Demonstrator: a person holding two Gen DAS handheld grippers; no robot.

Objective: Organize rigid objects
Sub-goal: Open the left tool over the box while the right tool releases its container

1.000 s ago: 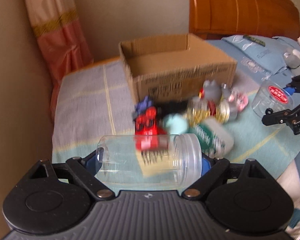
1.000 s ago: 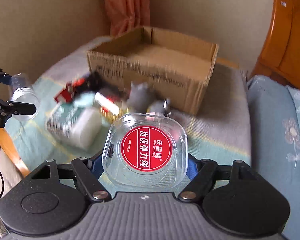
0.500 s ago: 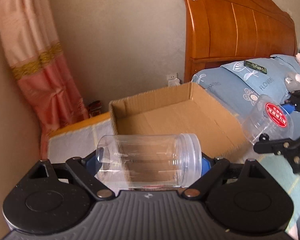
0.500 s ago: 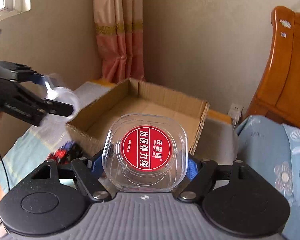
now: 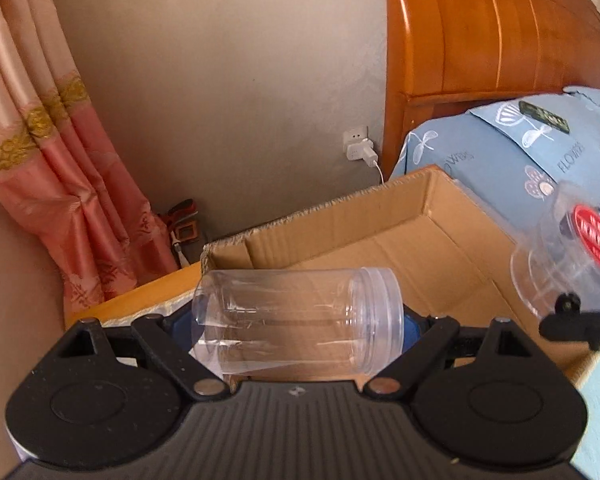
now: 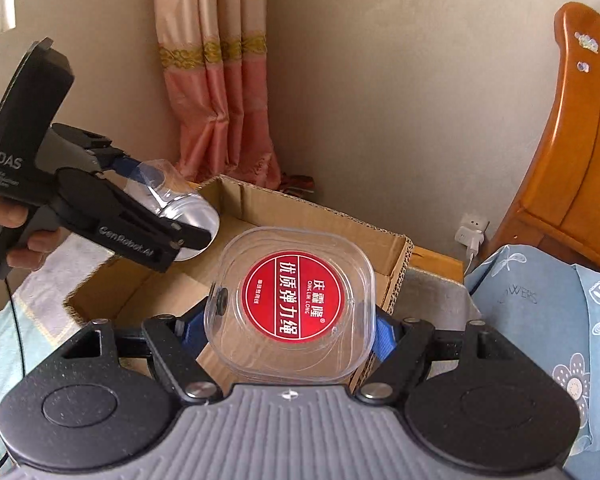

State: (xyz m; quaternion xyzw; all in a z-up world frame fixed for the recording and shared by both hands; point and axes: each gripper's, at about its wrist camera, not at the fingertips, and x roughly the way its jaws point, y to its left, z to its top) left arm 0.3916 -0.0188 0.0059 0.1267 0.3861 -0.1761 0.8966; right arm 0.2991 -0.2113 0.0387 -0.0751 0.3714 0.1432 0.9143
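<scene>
Left gripper [image 5: 298, 322]: clamped on clear jar [image 5: 296, 322] lying sideways between the pads, held over near left part of cardboard box [image 5: 432, 236].
Right gripper [image 6: 288, 320]: clamped on square clear container [image 6: 290, 304] with red label, above near edge of box.
Box: open, on bed.
Pillow [image 5: 512, 160]: blue, right of box.

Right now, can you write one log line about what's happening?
left gripper: holds clear jar | right gripper: holds red-label tub | both over cardboard box
</scene>
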